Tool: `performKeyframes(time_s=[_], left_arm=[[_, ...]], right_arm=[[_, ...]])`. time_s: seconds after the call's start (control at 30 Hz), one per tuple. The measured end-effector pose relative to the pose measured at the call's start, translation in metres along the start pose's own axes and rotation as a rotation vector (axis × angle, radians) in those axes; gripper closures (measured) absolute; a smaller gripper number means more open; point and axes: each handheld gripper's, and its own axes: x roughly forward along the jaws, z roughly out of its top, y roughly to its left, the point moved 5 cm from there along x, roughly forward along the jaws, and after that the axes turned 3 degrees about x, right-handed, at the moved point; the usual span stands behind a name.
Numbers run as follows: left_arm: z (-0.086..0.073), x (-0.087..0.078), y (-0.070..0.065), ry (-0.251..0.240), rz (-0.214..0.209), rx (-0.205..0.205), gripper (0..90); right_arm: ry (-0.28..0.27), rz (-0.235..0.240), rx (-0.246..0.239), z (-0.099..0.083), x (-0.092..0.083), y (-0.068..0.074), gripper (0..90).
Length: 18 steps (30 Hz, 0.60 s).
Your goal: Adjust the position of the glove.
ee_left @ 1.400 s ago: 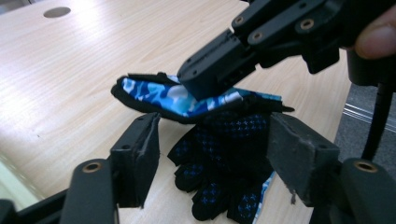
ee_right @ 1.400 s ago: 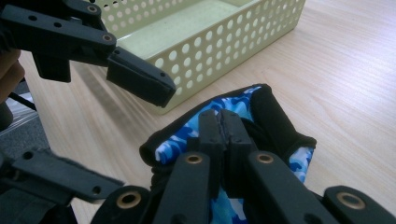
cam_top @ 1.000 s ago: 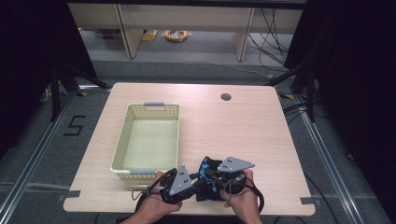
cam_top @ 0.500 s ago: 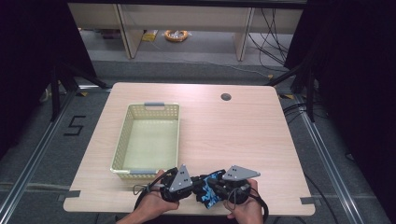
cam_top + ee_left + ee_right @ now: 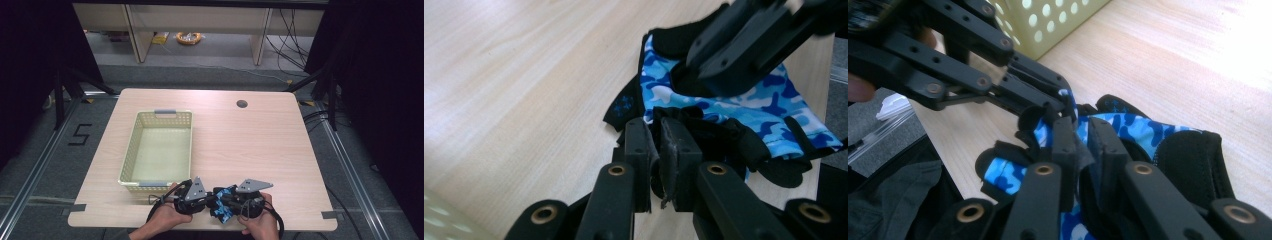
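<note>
Left fingers: in the left gripper view I saw the left gripper (image 5: 663, 150) nearly closed, its two pads a thin slit apart, nipping a black edge of the glove (image 5: 744, 105). I could not make out how much cloth sat between the pads.

Left fingers, movement: they had closed a little and then held about there.

Right fingers: in the right gripper view the right gripper (image 5: 1083, 145) was pinched narrow on the glove (image 5: 1128, 127), with a fold of blue-and-black cloth running up between the pads. The pads pressed on the cloth.

Right fingers, movement: they had just been easing open a touch, with the glove between them.

Glove: a fingerless one in blue camouflage with black trim, bunched between the two grippers, at the near edge of the table (image 5: 260, 145). From the high view I saw it (image 5: 223, 204) between my left hand (image 5: 167, 217) and my right hand (image 5: 260, 222).

Grippers to each other: tips close together, facing one another across the glove.

Basket: a pale yellow basket (image 5: 131, 150) stood just beyond my left hand, apart from the glove.
</note>
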Motion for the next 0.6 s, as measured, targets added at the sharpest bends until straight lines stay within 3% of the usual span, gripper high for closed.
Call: performKeyframes(time_s=[0.03,0.07,0.1,0.13,0.2,0.23,0.27,0.33,0.37,0.4,0.43,0.5,0.6], left_arm=[[-0.001,0.000,0.000,0.012,-0.018,-0.003,81.3],[-0.001,0.002,-0.002,-0.017,-0.003,-0.034,81.0],[-0.001,0.001,-0.001,-0.009,-0.005,-0.026,80.6],[-0.002,-0.001,0.000,0.010,-0.011,-0.010,79.6],[-0.002,0.000,0.002,0.005,-0.011,0.000,79.1],[-0.002,0.000,0.001,-0.007,-0.003,-0.029,78.1],[-0.002,0.000,0.001,-0.003,-0.004,-0.029,77.3],[-0.002,-0.002,0.004,0.010,-0.005,0.004,76.1],[-0.003,-0.002,0.003,0.009,-0.002,-0.029,75.5],[-0.003,-0.001,0.003,0.002,0.000,-0.035,75.5],[-0.003,-0.001,0.002,-0.003,-0.002,-0.043,75.8],[-0.003,-0.001,0.003,0.008,-0.007,-0.020,77.1],[-0.004,-0.001,0.002,0.023,-0.009,-0.022,79.0]], right_arm=[[-0.014,-0.006,-0.001,0.002,-0.002,0.000,80.5],[-0.025,0.000,-0.009,0.004,-0.005,0.000,80.3],[-0.037,-0.013,-0.019,0.007,-0.010,-0.002,79.7],[-0.047,-0.064,-0.032,0.009,-0.021,-0.009,79.2],[-0.045,-0.056,-0.054,0.010,-0.024,-0.015,78.7],[-0.047,-0.102,-0.015,0.009,-0.031,-0.019,78.1],[-0.041,-0.124,-0.017,0.007,-0.037,-0.028,76.8],[-0.038,-0.139,-0.015,0.003,-0.040,-0.035,76.5],[-0.027,-0.140,-0.015,0.000,-0.042,-0.039,74.9],[-0.017,-0.135,-0.013,-0.002,-0.042,-0.042,73.6],[0.001,-0.125,0.036,-0.006,-0.043,-0.042,71.0],[0.011,-0.119,0.021,-0.007,-0.041,-0.042,68.7],[0.020,-0.097,-0.005,-0.007,-0.037,-0.040,68.7]])
